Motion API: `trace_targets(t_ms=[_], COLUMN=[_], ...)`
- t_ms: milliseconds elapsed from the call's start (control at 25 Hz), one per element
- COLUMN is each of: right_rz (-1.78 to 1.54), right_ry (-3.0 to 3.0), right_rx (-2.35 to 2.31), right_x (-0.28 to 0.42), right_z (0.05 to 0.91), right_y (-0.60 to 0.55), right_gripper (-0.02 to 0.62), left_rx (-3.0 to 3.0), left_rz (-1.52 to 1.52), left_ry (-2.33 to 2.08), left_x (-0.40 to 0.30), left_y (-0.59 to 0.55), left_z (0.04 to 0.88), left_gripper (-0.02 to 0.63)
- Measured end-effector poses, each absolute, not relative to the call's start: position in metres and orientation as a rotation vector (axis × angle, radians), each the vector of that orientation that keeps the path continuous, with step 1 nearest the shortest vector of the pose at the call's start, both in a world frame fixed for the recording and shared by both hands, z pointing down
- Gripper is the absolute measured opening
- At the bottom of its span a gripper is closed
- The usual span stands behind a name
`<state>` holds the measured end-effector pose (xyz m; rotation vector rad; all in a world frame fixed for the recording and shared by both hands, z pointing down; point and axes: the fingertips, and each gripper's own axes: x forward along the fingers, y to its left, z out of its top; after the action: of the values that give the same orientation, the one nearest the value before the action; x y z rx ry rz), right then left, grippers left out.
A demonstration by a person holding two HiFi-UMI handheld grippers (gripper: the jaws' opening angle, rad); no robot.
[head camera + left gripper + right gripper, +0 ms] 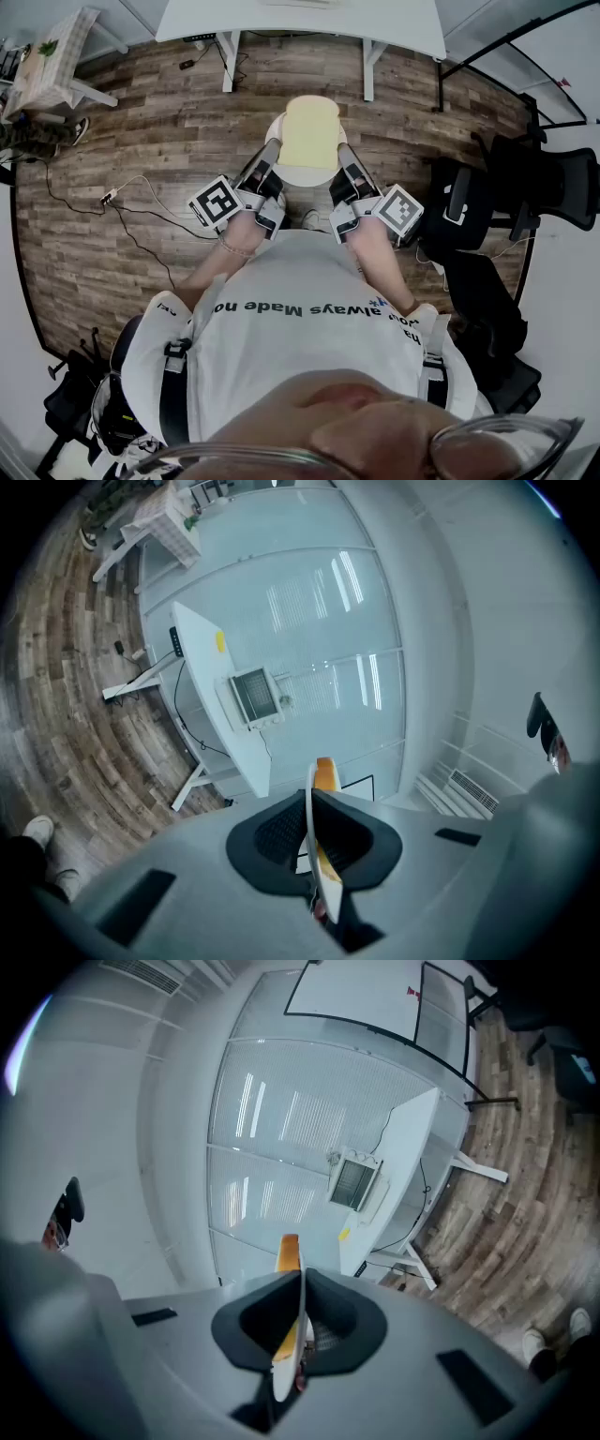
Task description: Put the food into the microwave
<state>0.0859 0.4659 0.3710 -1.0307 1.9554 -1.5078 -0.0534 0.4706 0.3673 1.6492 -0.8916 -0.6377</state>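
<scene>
Holding the plate (302, 176) with its bread slice (310, 131) at the upper middle of the head view, I've got the left gripper (269, 157) and right gripper (343, 157) both clenched on opposite rims. Plate's probably stiff, slick and breakable, and the bread's light and might slide, so rim grips feel right.

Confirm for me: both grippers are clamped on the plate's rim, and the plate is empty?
Not empty: a slice of bread lies on the plate, as the head view shows. The left gripper and right gripper are both clamped on its rim.
</scene>
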Motion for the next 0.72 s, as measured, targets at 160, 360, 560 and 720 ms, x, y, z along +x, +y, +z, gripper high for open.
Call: trace_targets(t_ms=[160, 360, 560, 720], right_rz=[-1.493, -1.491, -1.463, -1.457], right_ry=[1.965, 1.953, 1.928, 1.94], right_rx=[-1.04, -1.042, -1.045, -1.067], right_x=[0.078, 0.065, 0.047, 0.031], right_z=[0.368, 0.368, 0.366, 0.37], right_y=[0.464, 0.459, 0.452, 0.448], right_gripper=[0.021, 0.02, 0.021, 0.021], left_rx=[1.692, 1.682, 1.7, 1.671], left_rz=[-0.592, -0.608, -0.587, -0.607], left_ry=[-0.92, -0.893, -0.889, -0.847], left_x=[-0.065, -0.076, -0.096, -0.109], left_y=[0.469, 0.462, 0.454, 0.449], left_z=[0.369, 0.37, 0.373, 0.373], left_gripper=[0.018, 0.018, 0.018, 0.018])
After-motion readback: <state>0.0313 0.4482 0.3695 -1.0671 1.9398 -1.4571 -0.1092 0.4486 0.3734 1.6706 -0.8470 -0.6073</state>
